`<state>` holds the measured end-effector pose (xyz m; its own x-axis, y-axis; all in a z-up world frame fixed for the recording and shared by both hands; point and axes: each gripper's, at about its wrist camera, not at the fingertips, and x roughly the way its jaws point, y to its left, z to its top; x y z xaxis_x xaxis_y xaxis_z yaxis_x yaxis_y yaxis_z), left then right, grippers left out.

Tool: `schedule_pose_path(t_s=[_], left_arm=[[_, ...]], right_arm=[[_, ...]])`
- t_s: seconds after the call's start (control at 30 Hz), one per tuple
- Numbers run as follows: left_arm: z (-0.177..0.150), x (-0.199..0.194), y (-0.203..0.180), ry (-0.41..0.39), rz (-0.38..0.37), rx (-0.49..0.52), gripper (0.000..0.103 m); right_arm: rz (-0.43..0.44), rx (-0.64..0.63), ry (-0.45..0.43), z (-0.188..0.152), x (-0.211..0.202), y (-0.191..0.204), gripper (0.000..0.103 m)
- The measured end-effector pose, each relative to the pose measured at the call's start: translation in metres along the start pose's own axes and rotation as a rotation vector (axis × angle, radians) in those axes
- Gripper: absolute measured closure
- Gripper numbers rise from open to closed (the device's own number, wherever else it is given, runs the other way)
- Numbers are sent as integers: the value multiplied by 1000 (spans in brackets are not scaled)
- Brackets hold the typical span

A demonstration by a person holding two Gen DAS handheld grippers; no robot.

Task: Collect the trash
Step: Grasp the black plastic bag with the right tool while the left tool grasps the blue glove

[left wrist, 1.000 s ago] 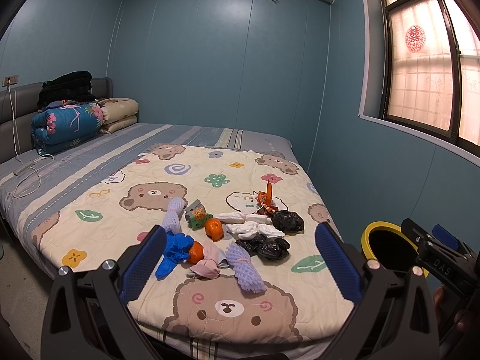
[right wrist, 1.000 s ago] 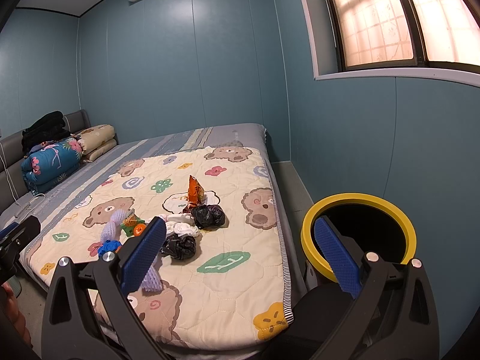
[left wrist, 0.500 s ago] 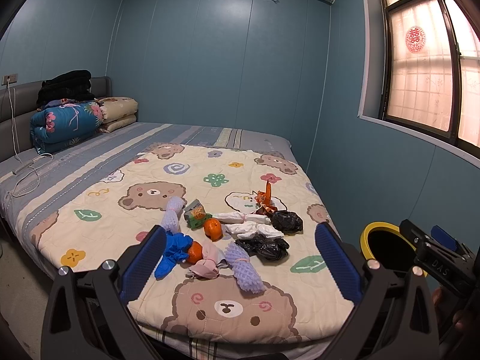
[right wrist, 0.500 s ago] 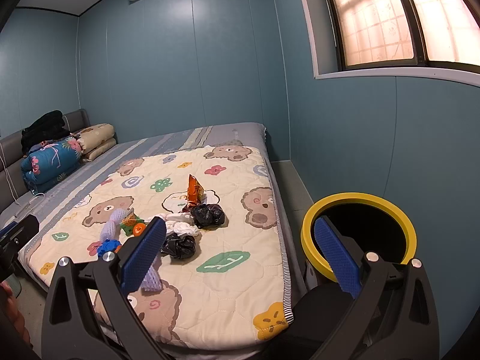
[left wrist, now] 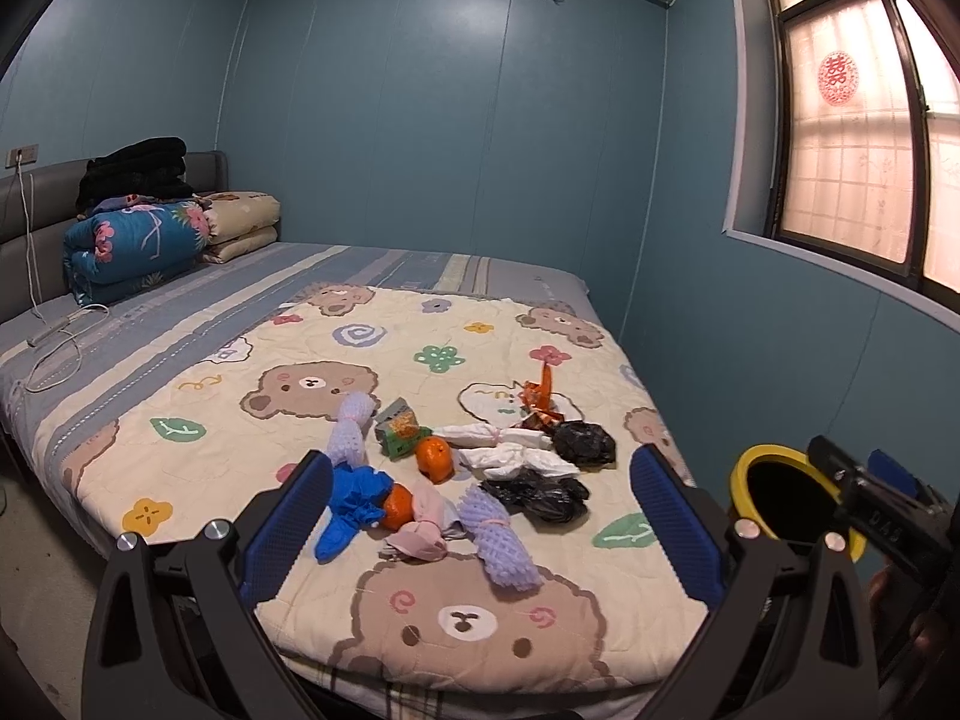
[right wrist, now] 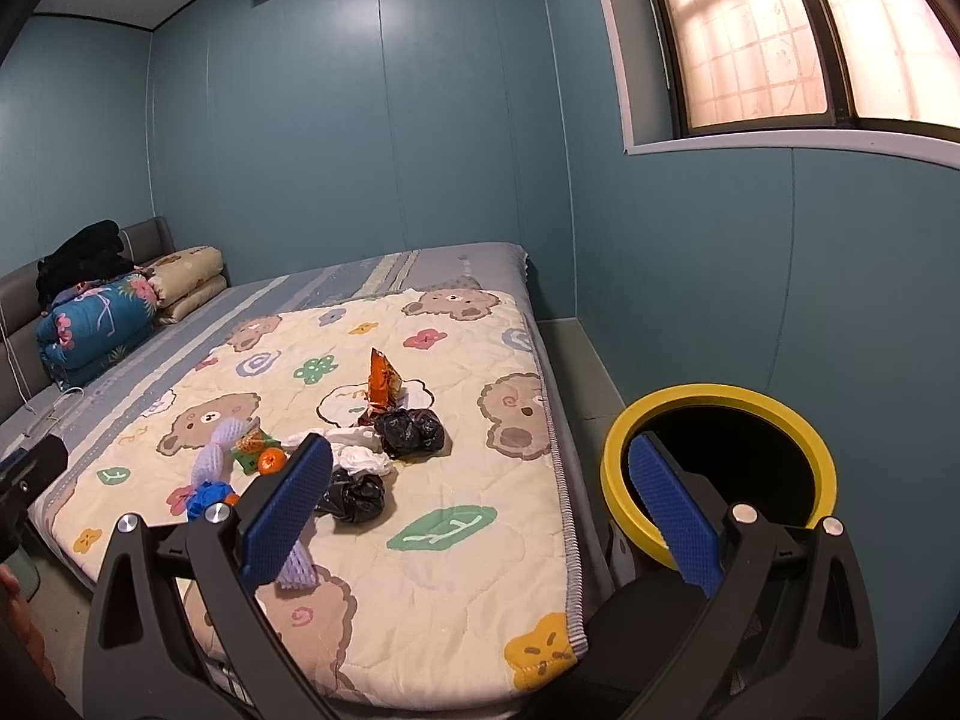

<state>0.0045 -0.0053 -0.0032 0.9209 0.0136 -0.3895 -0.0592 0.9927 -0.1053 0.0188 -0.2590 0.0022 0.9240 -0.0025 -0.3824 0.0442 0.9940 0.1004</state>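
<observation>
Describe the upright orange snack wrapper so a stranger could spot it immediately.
Start at the bear-print quilt on the bed and find the trash pile. At the pile's far edge, behind a black bag, stands the orange snack wrapper, the only piece sticking up in a point.

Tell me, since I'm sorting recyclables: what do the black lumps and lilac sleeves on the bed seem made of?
The black lumps look like thin plastic film: glossy, crumpled, probably bags. The lilac sleeves look like soft foam netting, matte with an open mesh, likely fruit wrap.
</observation>
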Motion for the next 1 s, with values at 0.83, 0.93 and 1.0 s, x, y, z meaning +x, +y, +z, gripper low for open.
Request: schedule_pose_path(t_s=[0.83,0.93,1.0], left_arm=[[-34,186,137,416,13,-48,7],[-40,198,147,439,32,-43,7],[-41,205,147,440,56,4,7]], right_arm=[[250,-266,393,3,220,67,8],[252,-289,410,2,241,76,8],[258,-301,423,1,255,81,8]])
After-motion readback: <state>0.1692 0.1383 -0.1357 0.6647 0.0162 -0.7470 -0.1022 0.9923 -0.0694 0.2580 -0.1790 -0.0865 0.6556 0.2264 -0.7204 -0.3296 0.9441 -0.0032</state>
